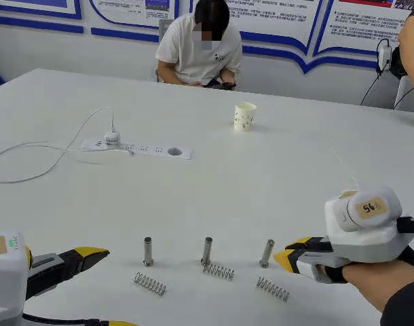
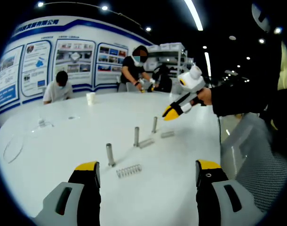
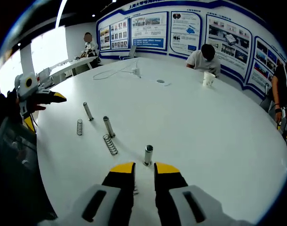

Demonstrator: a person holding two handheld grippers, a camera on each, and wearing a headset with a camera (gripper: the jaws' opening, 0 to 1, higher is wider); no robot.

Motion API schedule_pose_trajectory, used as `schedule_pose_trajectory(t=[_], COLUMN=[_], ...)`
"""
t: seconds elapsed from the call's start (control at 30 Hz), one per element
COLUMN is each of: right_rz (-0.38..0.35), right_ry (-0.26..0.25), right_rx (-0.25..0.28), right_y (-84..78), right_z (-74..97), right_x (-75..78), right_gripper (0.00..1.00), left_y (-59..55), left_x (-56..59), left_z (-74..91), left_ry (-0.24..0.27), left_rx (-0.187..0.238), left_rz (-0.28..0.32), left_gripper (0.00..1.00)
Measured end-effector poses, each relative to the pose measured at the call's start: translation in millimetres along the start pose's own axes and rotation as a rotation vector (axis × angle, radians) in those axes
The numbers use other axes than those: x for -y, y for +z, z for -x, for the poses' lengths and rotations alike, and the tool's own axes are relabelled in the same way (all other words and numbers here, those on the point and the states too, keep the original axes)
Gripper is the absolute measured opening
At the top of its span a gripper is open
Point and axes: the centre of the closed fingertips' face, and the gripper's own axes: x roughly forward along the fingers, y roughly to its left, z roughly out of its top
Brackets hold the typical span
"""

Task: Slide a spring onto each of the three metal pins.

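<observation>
Stage: no spring is on a pin yet. Three pins [image 1: 207, 251] stand bare in a row near the bench's [image 1: 214, 170] near edge, and each has one of the springs [image 1: 218, 271] lying flat on its near-edge side.
Right gripper [image 3: 144, 168]: jaws almost together with a slim gap, gripping nothing.
Left gripper [image 2: 147, 165]: jaws spread wide, empty.
Pin 3 [image 3: 148, 154]: at the right gripper's end of the row, upright, just past the jaw tips and dead ahead, not touching.
Spring 3 [image 1: 273, 288]: closer to the near edge than the right tips, so it sits beside the jaws, not between them.
Spring 1 [image 2: 129, 170]: at the other end of the row, just ahead of the left gripper and inside its jaw span. Pin 1 [image 2: 110, 154] stands just beyond it.
Step (my read): grab a spring first, since neither gripper holds one.
How: open the right jaws and drop onto spring 3. Pinch lightly across the coils near one end and leave the other end free. Tip it upright, centre the bore over the top of pin 3, then lower it straight down.
Watch: the pins look free-standing, so a sideways nudge probably topples one. The left gripper could steady the pin. Squeezing too hard may deform the coils.
</observation>
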Motion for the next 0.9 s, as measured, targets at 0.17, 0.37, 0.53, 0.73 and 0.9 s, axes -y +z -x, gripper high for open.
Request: schedule_pose_trajectory(t=[0.17,0.37,0.53,0.73,0.9], right_rz=[0.039,0.069,0.100,0.136,0.158], right_ry=[0.053,0.113,0.156,0.195,0.202], right_rx=[-0.033,-0.060,-0.084,-0.090,-0.106], right_y=[-13.6,-29.2,-42.9,-50.1,-55.2], right_z=[0.4,1.1,-0.4,-2.7,-5.9], right_x=[-4.9,-9.8,-15.5,-20.9,-21.2], right_gripper=[0.17,0.17,0.17,0.17,0.16], left_y=[-0.1,-0.1,-0.2,-0.5,-0.4], left_x=[-0.3,0.3,1.1,1.8,2.6], left_z=[0.1,0.1,0.0,0.3,1.0], left_ry=[0.001,0.001,-0.001,-0.001,-0.001], left_rx=[-0.001,-0.003,-0.007,-0.013,-0.017], left_rz=[0.001,-0.001,-0.001,-0.003,-0.005], left_gripper=[0.85,0.85,0.85,0.85,0.85])
